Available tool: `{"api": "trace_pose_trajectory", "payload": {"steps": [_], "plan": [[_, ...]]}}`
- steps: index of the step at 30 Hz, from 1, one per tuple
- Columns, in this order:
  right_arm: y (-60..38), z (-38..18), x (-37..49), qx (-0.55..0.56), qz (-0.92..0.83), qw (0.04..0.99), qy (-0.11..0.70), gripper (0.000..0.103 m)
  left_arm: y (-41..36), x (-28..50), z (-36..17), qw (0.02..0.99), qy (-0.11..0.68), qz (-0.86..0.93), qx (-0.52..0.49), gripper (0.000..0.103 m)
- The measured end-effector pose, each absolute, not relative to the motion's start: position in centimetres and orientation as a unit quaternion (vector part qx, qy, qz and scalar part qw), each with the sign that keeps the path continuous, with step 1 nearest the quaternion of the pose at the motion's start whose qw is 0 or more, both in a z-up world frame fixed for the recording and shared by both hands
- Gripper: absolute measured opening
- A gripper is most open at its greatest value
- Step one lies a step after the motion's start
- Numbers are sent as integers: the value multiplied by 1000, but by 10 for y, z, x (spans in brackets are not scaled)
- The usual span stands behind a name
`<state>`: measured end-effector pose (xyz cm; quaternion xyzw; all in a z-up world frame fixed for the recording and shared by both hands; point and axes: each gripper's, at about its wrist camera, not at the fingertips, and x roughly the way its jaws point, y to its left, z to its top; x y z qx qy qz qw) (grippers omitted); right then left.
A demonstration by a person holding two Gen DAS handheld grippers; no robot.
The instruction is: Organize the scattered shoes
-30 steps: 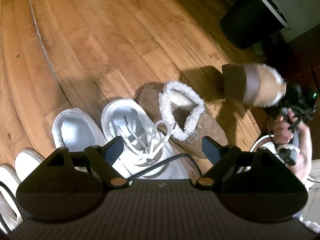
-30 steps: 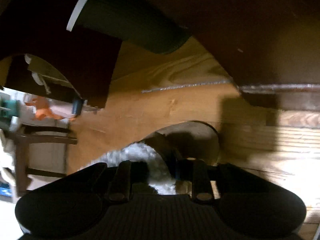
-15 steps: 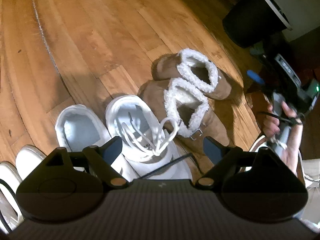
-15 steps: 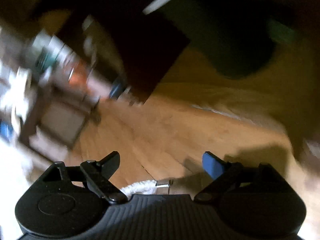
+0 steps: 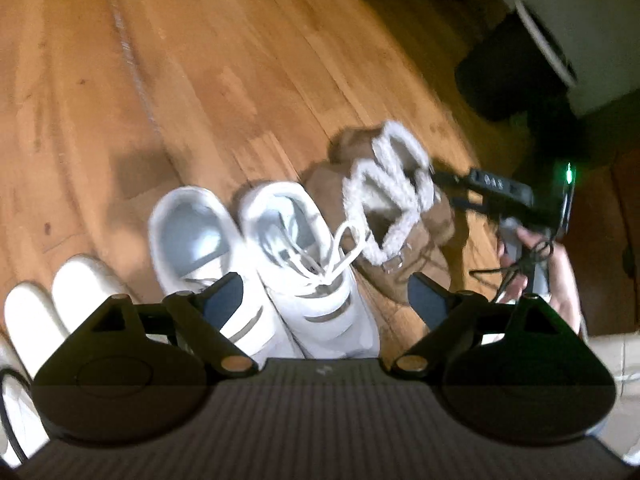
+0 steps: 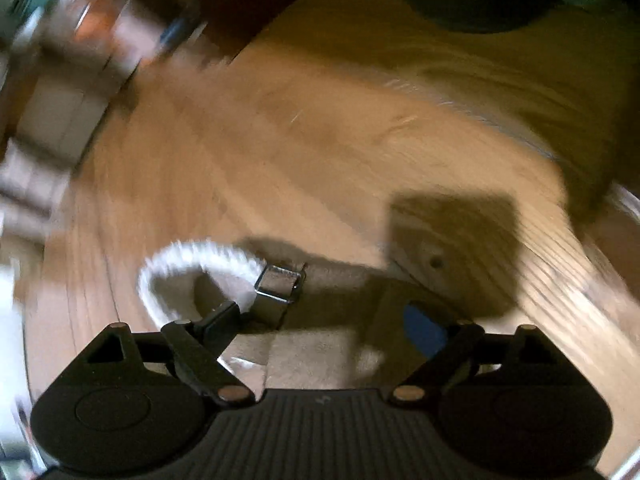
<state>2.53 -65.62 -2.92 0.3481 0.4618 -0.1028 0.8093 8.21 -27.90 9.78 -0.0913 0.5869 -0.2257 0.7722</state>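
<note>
1. My left hand-held gripper (image 5: 322, 296) is opening, nothing between its jaws, hovering over the white sneakers (image 5: 256, 256) lined up on the floor (image 5: 200, 60).
2. The brown fleece-lined boots (image 5: 396, 208) are sitting paired beside them; that placement seems finished.
3. My right hand-held gripper (image 6: 328, 324) is narrowing slightly yet spread, apparently clear of the boot, needing another stray shoe.

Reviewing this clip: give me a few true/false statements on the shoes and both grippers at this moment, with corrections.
1. The two brown fleece-lined slippers lie side by side on the wooden floor. True.
2. The left gripper grips a white sneaker. False: its jaws are opening and empty above the white sneakers.
3. The right gripper carries a slipper. False: it clamps nothing; the slipper lies below it.
4. The white sneakers sit between the slippers and a white pair. True.
</note>
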Motion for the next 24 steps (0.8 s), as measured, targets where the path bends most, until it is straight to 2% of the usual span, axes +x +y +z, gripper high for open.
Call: {"api": "trace_pose_trajectory", "payload": {"steps": [4,12,15,19,24], "plan": [[-606,17,-6,295,-50,848,438,91,-238,39,114,820,535,-177,-103,103],[-452,92,-74,160,87,883,433,93,-126,-50,91,822,553,-6,-137,103],[-407,117,-105,71,108,897,423,94,-107,-75,86,817,559,62,-126,103],[-359,127,-131,-51,115,898,422,94,-107,-101,75,813,563,54,-143,103],[-336,132,-145,-117,74,895,423,94,-115,-120,61,806,573,19,-144,103]]}}
